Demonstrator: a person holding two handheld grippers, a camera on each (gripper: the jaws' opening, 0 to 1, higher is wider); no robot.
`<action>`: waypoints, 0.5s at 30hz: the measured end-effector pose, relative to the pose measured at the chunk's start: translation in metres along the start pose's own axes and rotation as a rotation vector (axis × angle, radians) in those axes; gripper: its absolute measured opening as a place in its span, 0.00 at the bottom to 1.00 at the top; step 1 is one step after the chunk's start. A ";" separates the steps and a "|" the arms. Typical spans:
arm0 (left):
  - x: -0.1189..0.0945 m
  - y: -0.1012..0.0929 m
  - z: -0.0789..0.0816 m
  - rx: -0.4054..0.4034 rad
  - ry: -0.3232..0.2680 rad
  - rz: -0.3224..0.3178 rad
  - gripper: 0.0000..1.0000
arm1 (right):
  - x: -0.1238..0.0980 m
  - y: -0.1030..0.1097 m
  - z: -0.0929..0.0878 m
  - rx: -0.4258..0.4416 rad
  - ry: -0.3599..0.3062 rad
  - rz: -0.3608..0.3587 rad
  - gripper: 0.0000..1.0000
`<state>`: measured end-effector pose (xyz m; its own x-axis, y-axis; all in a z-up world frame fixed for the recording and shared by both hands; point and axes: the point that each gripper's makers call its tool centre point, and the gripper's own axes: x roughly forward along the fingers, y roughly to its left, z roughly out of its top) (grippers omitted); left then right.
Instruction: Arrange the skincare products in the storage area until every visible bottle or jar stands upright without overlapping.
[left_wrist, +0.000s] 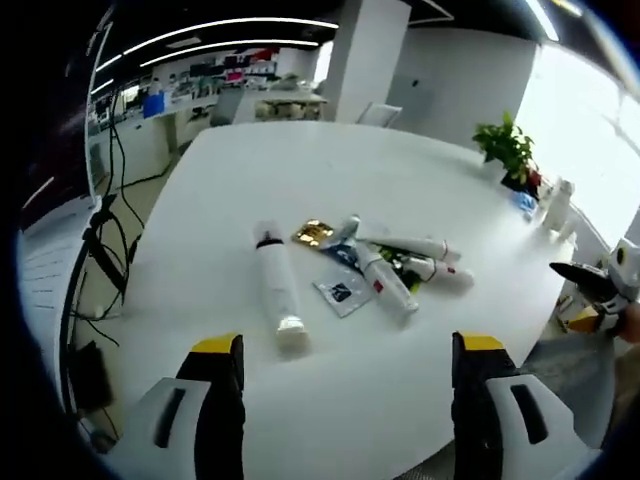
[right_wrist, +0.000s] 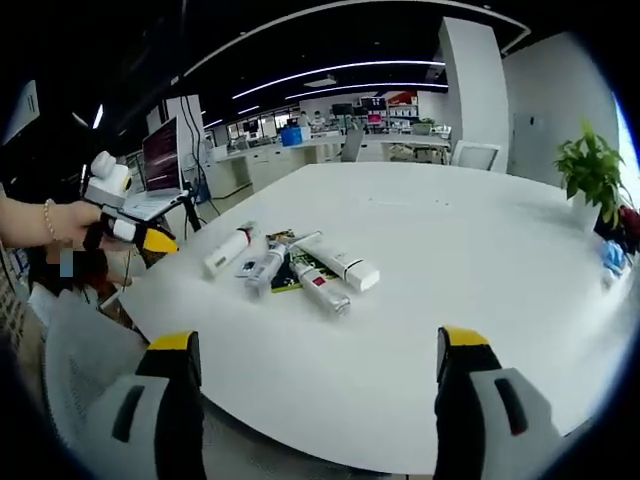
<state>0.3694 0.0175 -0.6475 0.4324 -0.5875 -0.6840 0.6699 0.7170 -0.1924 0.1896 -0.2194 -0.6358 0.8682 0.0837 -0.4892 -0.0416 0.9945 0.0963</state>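
The tubes (left_wrist: 385, 262) lie flat in an overlapping heap in the middle of the table (left_wrist: 300, 160), one tube (left_wrist: 277, 285) apart. Both grippers, left (left_wrist: 345, 385) and right (right_wrist: 315, 385), hang wide open and empty, well short. Risk: round tubes can roll away when pulled from the heap, or topple again when stood up.

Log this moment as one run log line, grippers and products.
left gripper open, empty | right gripper open, empty | skincare tubes lying flat, overlapping on white table | none upright yet
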 end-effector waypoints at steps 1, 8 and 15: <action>0.003 0.001 0.001 0.004 0.004 0.001 0.83 | 0.000 0.000 0.000 0.001 0.000 -0.001 0.98; 0.026 0.016 0.004 0.030 0.079 0.032 0.79 | 0.000 -0.004 -0.001 0.019 0.001 -0.008 0.99; 0.045 0.034 0.006 -0.001 0.135 0.074 0.77 | 0.001 -0.005 -0.002 0.026 0.006 -0.016 0.99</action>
<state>0.4151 0.0132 -0.6810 0.3952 -0.4775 -0.7847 0.6388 0.7568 -0.1388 0.1892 -0.2246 -0.6387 0.8656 0.0680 -0.4960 -0.0146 0.9937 0.1108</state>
